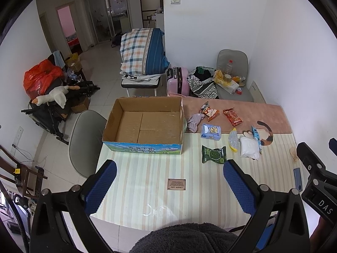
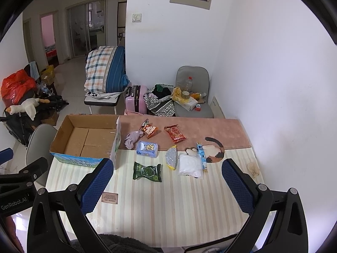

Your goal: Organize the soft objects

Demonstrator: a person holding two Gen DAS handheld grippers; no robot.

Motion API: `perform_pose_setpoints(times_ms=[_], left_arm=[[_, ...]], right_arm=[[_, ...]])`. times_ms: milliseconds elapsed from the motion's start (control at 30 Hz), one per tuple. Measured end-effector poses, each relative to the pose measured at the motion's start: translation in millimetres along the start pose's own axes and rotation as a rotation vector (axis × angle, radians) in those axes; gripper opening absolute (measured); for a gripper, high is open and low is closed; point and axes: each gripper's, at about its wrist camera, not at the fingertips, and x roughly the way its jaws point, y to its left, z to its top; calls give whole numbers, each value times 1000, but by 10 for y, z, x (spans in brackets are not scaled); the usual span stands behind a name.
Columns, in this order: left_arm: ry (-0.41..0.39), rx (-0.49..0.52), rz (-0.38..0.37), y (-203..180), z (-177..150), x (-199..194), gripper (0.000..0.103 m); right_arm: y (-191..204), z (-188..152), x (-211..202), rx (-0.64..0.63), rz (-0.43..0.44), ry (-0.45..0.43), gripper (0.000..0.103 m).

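Start of sorting: cardboard box (image 1: 145,124) empty, left gripper (image 1: 169,182) and right gripper (image 2: 166,180) both spread wide, grasping nothing. Next, probably: close on green pack (image 2: 147,171) right of box.

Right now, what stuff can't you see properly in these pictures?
- Words on the small brown label, left wrist view: too small to read.
- Print on the green packet, right wrist view: too small.
- Table near edge, both views: hidden by gripper fingers and a dark fuzzy sleeve.
- Pale lump by the wall: too blurry to identify.
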Motion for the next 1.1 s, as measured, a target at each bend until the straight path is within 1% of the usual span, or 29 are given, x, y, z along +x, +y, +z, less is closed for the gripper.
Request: perform_pose_setpoints(times_ms=[533, 1100], left_arm=[[-6, 0, -1, 7, 0, -18, 103], [-10, 3, 1, 5, -31, -18, 103]], right_arm=[[30, -42, 34, -4, -1, -15, 103], [59, -58, 46, -4, -1, -11, 103]])
